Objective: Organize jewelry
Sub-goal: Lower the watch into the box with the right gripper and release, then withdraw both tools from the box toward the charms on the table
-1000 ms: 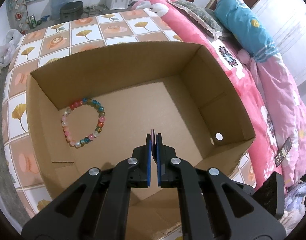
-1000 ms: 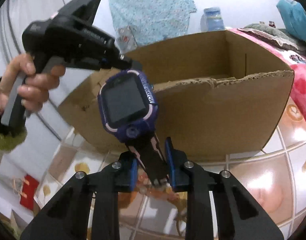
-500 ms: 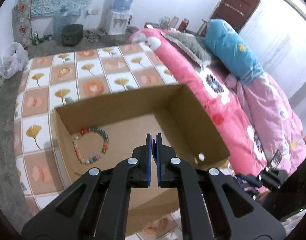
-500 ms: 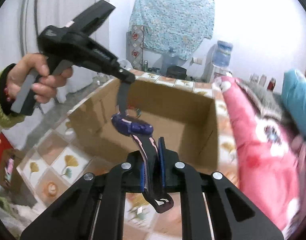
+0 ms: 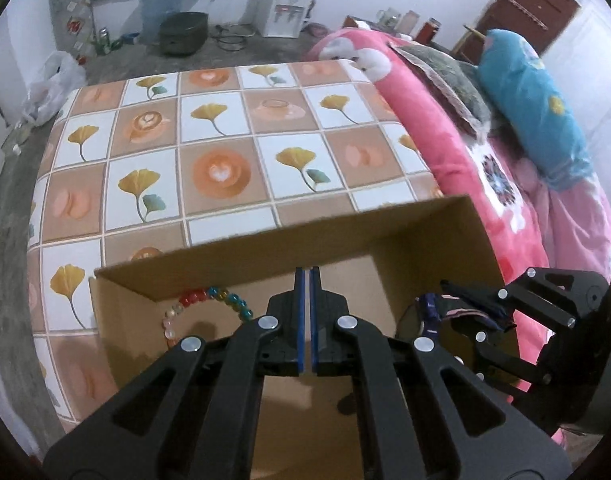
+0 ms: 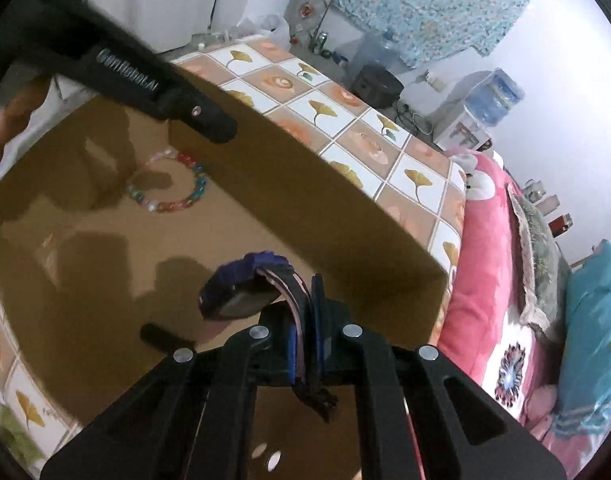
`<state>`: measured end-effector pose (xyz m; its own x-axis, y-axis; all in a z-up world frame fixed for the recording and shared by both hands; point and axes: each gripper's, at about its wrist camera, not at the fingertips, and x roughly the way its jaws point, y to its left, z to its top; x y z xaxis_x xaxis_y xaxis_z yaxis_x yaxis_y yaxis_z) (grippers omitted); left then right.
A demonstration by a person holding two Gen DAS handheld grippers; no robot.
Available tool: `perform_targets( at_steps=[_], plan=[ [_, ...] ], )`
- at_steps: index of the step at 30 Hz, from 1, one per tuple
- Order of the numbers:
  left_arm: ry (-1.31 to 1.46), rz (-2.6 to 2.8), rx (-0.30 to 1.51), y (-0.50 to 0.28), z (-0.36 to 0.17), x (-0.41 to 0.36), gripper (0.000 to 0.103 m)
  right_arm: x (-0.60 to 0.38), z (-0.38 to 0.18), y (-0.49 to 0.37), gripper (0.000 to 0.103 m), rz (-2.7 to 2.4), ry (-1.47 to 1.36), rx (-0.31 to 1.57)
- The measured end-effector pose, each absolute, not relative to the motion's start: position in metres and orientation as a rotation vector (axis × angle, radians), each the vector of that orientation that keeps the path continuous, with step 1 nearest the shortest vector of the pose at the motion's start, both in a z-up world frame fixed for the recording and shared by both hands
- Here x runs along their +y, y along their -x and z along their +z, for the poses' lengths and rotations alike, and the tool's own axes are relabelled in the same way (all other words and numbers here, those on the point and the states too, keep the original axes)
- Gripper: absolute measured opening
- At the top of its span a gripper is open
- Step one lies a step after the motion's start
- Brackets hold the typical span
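Table, tiled leaf-and-cup cloth: more of it in the left view than a second ago. Cardboard box: open, now lower in that view. Right gripper: jaws clamped on the strap of the purple smartwatch, now hanging inside the box rather than outside its wall. Left gripper: jaws together, strap released. Bead bracelet: unmoved on the box floor.
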<state>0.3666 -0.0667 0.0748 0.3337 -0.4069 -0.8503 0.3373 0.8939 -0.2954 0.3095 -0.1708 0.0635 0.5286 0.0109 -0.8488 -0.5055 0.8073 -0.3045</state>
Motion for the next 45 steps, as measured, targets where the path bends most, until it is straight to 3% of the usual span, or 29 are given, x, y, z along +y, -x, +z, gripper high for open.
perform_targets(
  at_steps=[8,11,15,19,23,25,28,31,34,37,45],
  plan=[
    [0.121,-0.446,1.01,-0.354,0.109,-0.026,0.002,-0.155,0.135,-0.311,0.007,0.381,0.497,0.782],
    [0.177,-0.41,0.959,-0.343,0.125,0.003,0.012,-0.156,0.145,-0.314,0.007,0.382,0.46,0.727],
    [0.197,-0.386,0.92,-0.319,0.133,0.03,0.021,-0.149,0.096,-0.314,0.007,0.377,0.624,0.838],
    [0.185,-0.391,0.89,-0.29,0.134,0.042,0.024,-0.151,0.037,-0.305,0.007,0.368,0.809,0.997],
    [0.176,-0.408,0.84,-0.256,0.136,0.049,0.032,-0.154,0.015,-0.294,0.007,0.376,0.938,1.059],
    [0.17,-0.415,0.821,-0.24,0.135,0.052,0.039,-0.157,0.013,-0.291,0.008,0.382,0.959,1.098],
    [0.183,-0.405,0.794,-0.217,0.132,0.061,0.046,-0.161,0.016,-0.289,0.028,0.387,0.966,1.149],
    [0.194,-0.387,0.773,-0.198,0.128,0.072,0.053,-0.164,0.032,-0.285,0.036,0.416,0.907,1.18],
    [0.208,-0.364,0.739,-0.175,0.124,0.086,0.063,-0.169,0.051,-0.284,0.036,0.447,0.797,1.213],
    [0.211,-0.324,0.736,-0.154,0.112,0.101,0.066,-0.174,0.063,-0.285,0.036,0.462,0.715,1.237],
    [0.259,-0.204,0.854,-0.106,0.056,0.139,0.067,-0.191,0.07,-0.296,0.036,0.294,0.678,1.272]
  ],
)
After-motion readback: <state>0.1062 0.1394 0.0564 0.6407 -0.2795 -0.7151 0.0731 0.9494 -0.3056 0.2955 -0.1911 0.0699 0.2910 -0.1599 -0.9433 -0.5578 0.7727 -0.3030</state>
